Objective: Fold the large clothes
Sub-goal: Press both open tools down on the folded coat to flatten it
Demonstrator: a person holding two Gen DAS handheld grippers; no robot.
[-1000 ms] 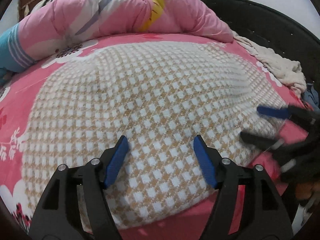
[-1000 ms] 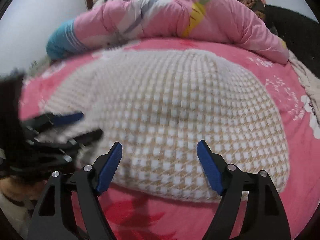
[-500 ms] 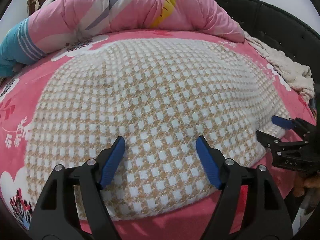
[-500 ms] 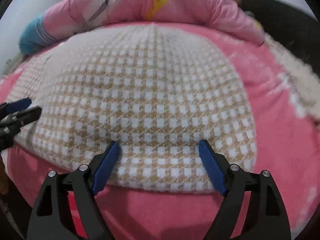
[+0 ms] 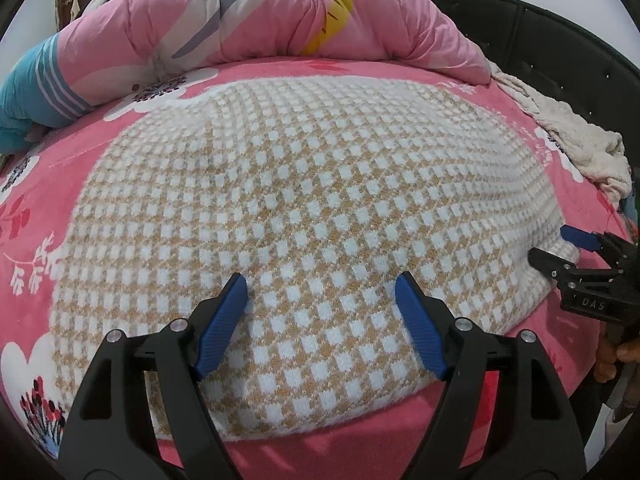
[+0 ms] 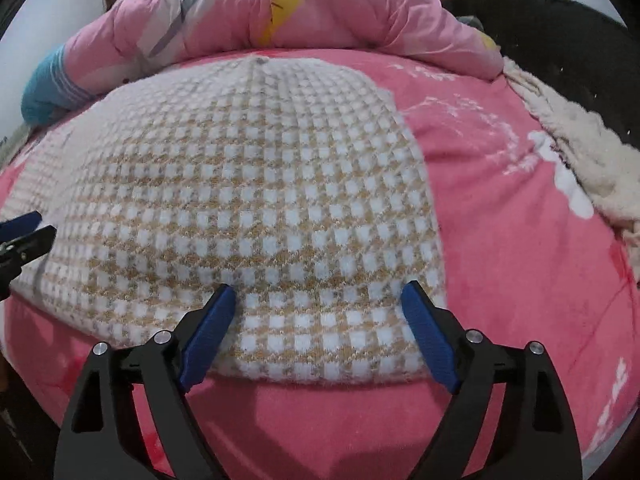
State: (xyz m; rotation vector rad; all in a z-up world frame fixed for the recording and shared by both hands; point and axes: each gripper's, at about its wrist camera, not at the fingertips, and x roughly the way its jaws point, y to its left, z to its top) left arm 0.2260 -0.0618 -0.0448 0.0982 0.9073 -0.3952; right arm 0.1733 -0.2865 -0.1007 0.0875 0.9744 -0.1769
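A large tan-and-white checked knit garment (image 5: pixel 300 184) lies spread flat on the pink floral bedsheet (image 5: pixel 48 208). My left gripper (image 5: pixel 321 284) hovers open over the garment's near left part, with nothing pinched between its fingers. In the right wrist view the same garment (image 6: pixel 248 184) fills the middle, and my right gripper (image 6: pixel 317 290) stands over its near right corner. Its jaws are opening, with only cloth below them and none gripped. The right gripper (image 5: pixel 550 243) also shows at the garment's right edge, and the left gripper (image 6: pixel 44 223) at the far left.
A rolled pink quilt (image 5: pixel 280 20) and a blue striped pillow (image 5: pixel 28 92) lie across the back of the bed. A cream fluffy cloth (image 5: pixel 580 144) lies bunched along the right side against the dark bed frame (image 5: pixel 560 40). Bare pink sheet (image 6: pixel 520 260) lies right of the garment.
My right gripper has slid to the right along the garment's near edge, away from the left one, to the right corner. Both jaws have widened a little. The left gripper has stayed put.
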